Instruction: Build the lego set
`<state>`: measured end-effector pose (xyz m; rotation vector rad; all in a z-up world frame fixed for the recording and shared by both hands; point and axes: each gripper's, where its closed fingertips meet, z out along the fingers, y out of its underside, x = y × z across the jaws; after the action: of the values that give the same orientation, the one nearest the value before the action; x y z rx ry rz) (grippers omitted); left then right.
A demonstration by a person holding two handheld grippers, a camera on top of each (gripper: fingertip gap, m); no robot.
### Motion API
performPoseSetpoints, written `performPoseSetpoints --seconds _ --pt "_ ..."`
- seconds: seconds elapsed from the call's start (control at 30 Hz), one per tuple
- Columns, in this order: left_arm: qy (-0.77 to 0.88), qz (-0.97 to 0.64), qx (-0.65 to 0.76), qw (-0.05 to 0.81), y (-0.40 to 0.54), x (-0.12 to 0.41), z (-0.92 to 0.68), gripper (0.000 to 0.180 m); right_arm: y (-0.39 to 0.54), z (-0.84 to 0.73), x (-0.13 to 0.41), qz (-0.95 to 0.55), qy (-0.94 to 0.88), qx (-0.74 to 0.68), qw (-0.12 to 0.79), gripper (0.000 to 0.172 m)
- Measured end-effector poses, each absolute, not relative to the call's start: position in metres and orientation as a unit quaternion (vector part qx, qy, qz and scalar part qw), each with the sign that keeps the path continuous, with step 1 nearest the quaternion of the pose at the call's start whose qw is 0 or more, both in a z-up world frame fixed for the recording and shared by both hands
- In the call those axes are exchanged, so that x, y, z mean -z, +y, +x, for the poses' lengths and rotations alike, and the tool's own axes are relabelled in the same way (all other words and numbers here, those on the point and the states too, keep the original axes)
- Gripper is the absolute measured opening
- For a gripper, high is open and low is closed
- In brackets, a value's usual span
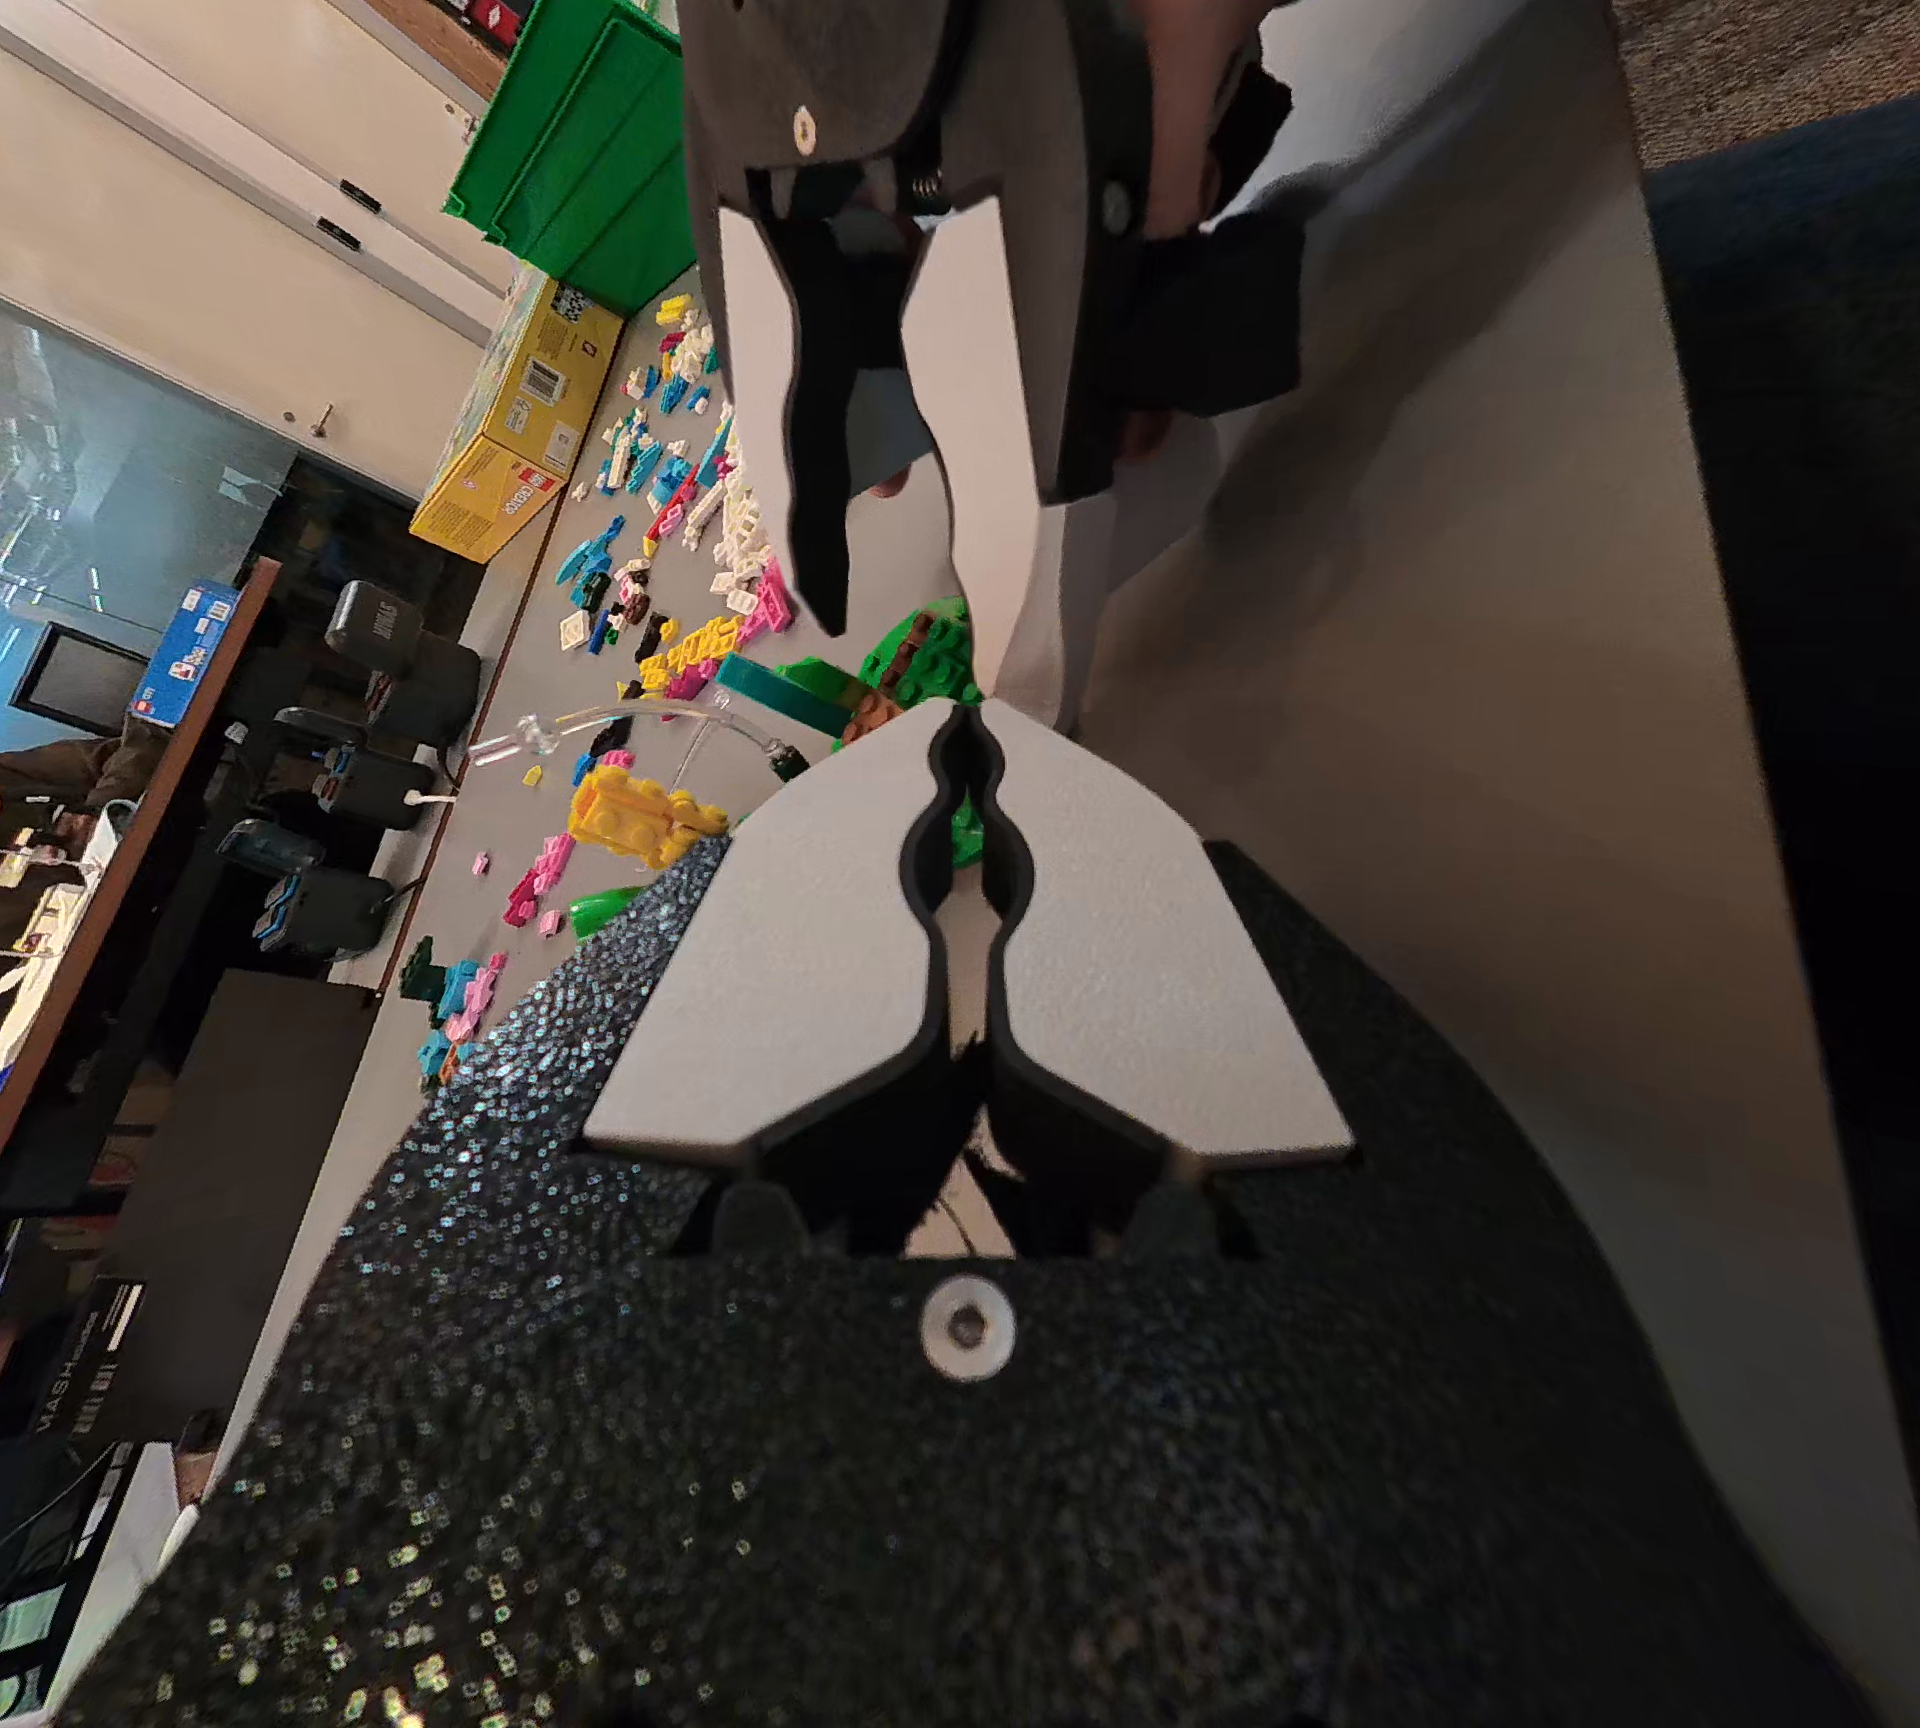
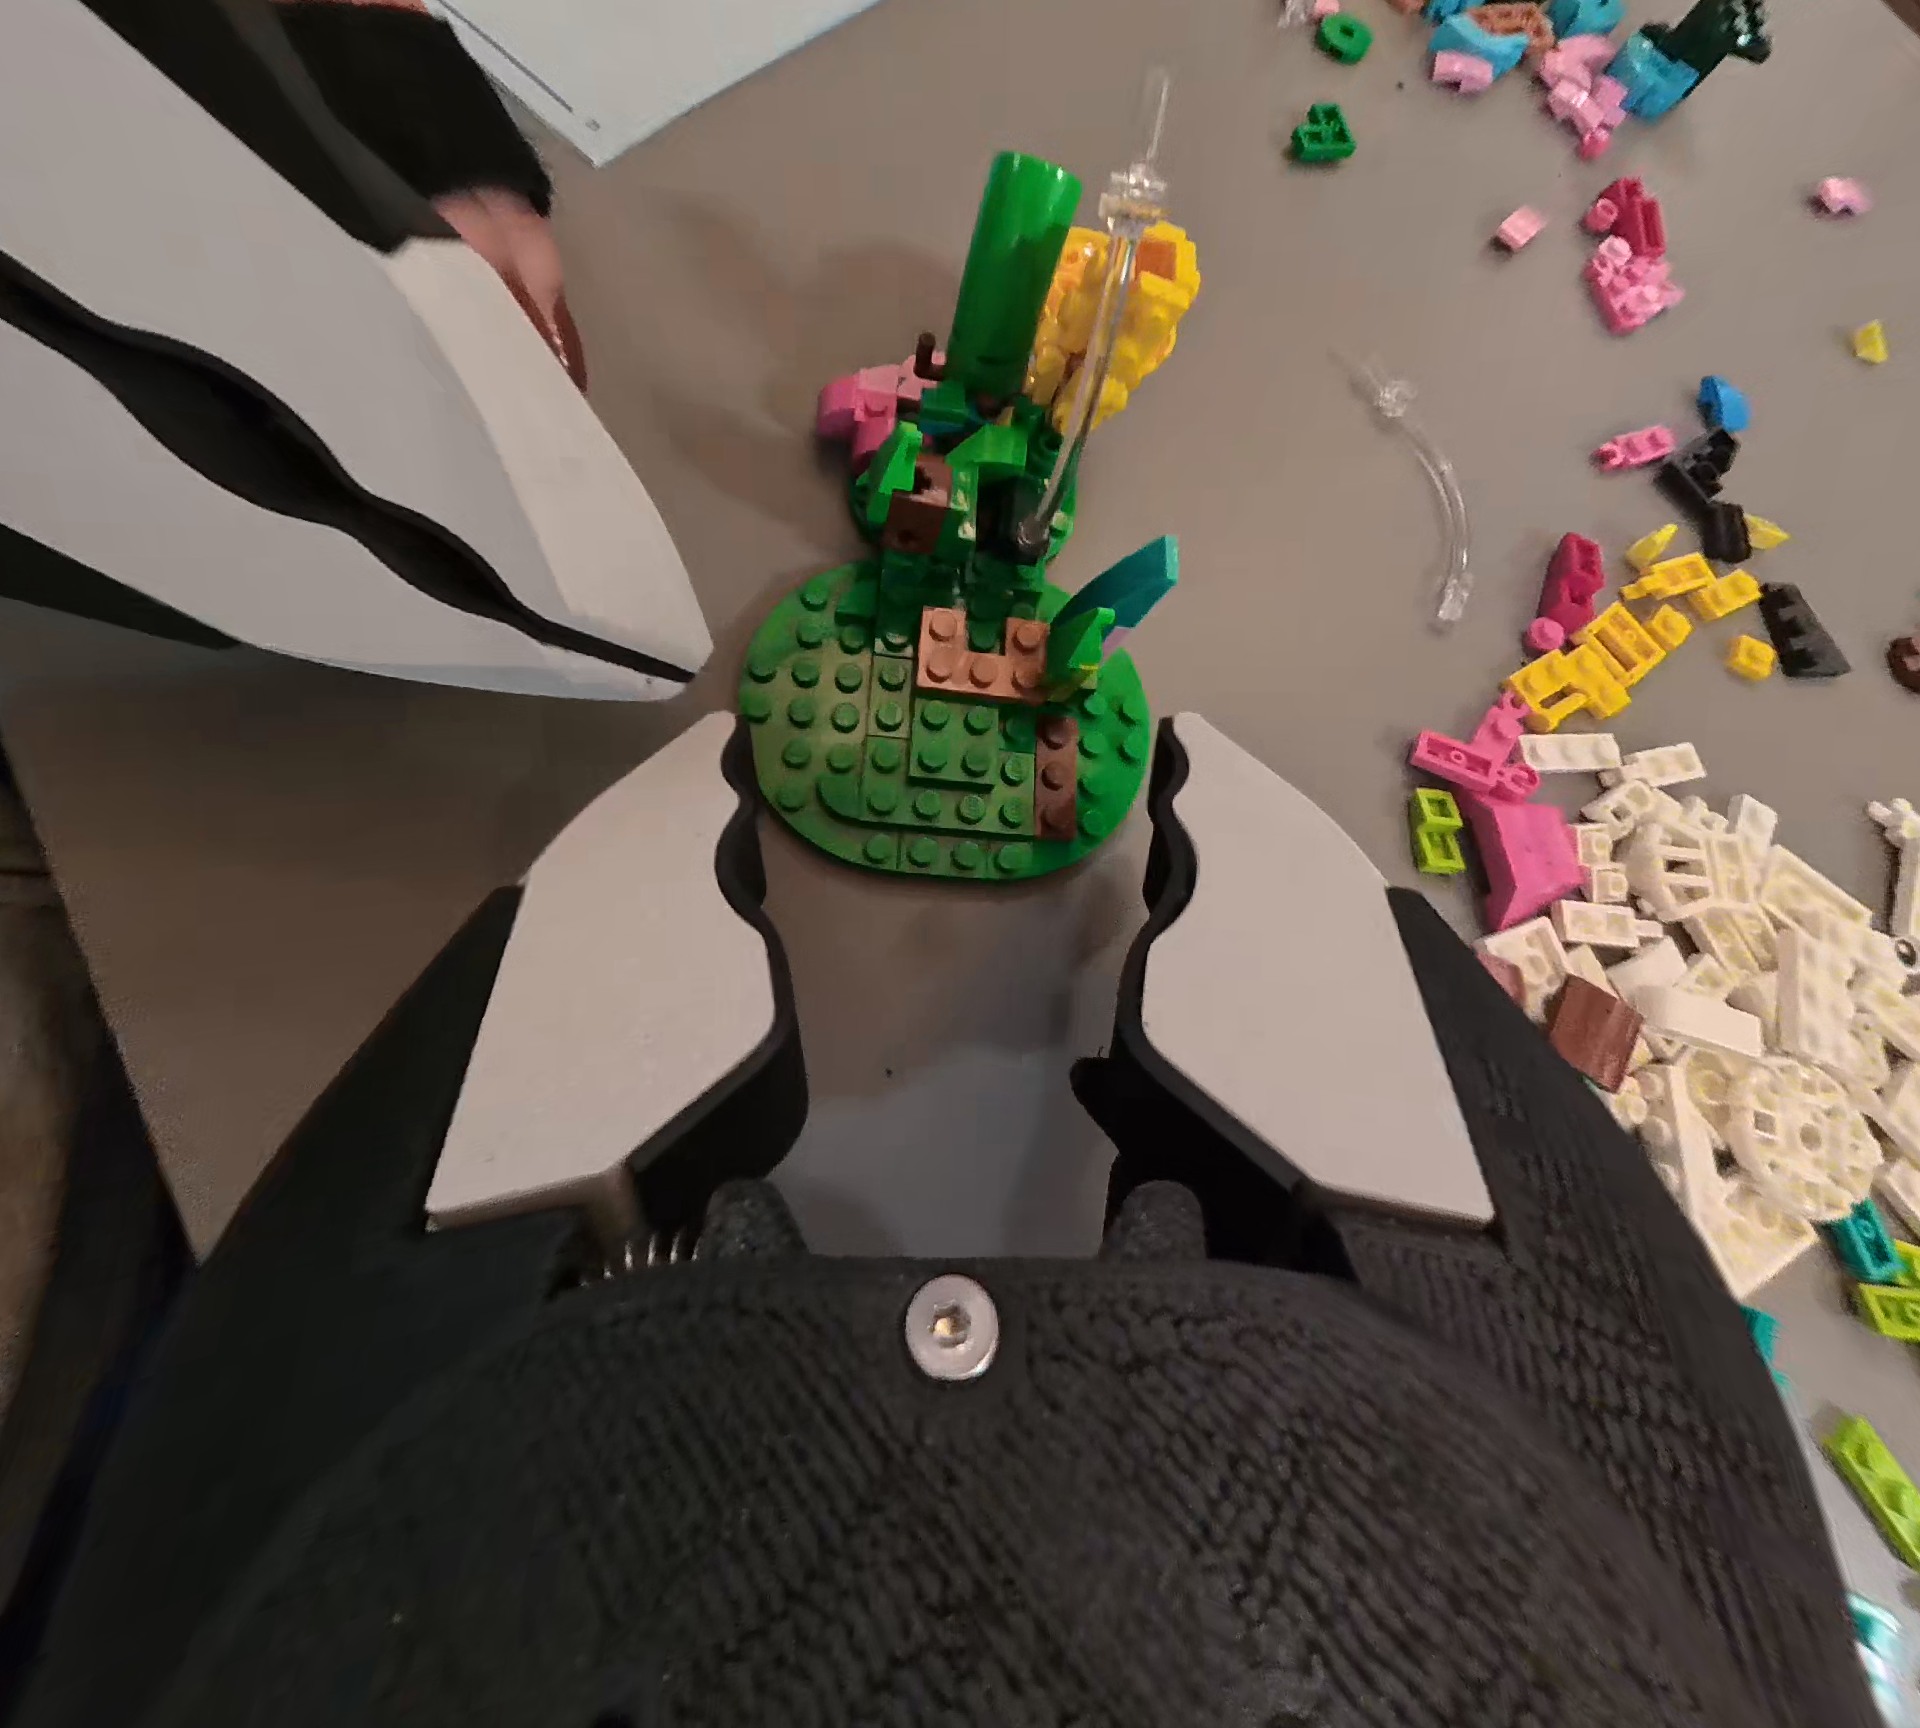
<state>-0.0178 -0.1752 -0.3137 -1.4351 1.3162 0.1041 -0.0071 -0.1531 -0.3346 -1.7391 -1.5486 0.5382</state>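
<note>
Grey table [image 2: 312, 847] strewn with loose bricks [image 2: 1714, 1003]; right gripper [image 2: 940, 764] gapes astride green brick model [image 2: 940, 743], pads clear; left gripper [image 2: 681, 676] beside it, jaws together, bare.

A green brick model [image 2: 940, 743] stands upright on the grey worktop [image 2: 1247, 390]: a rounded, studded base plate carrying tan and brown bricks, a tilted teal piece, a tall green cylinder, a yellow brick cluster, a pink piece and a clear rod. The right gripper [image 2: 940, 769], jaws wide apart, flanks the near edge of the plate. The left gripper [image 2: 686, 676], jaws together, hovers just beside the plate's left edge.
</note>
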Motion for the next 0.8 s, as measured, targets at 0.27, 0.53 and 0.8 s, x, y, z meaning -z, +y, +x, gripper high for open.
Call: performPoseSetpoints --seconds 0.27,0.53,0.8 --pt "0.553 -0.615 -0.032 0.561 -0.175 0.313 -0.016 0.0 -0.146 -0.007 0.337 -0.683 -0.601 -0.229 0.346 0.06" --pt "0.549 -0.619 -0.029 0.561 -0.174 0.313 -0.016 0.0 -0.137 -0.014 0.338 -0.677 -0.613 -0.233 0.334 0.056" --pt "0.548 -0.618 -0.023 0.563 -0.176 0.312 -0.014 0.0 -0.125 -0.022 0.336 -0.675 -0.615 -0.223 0.341 0.054"
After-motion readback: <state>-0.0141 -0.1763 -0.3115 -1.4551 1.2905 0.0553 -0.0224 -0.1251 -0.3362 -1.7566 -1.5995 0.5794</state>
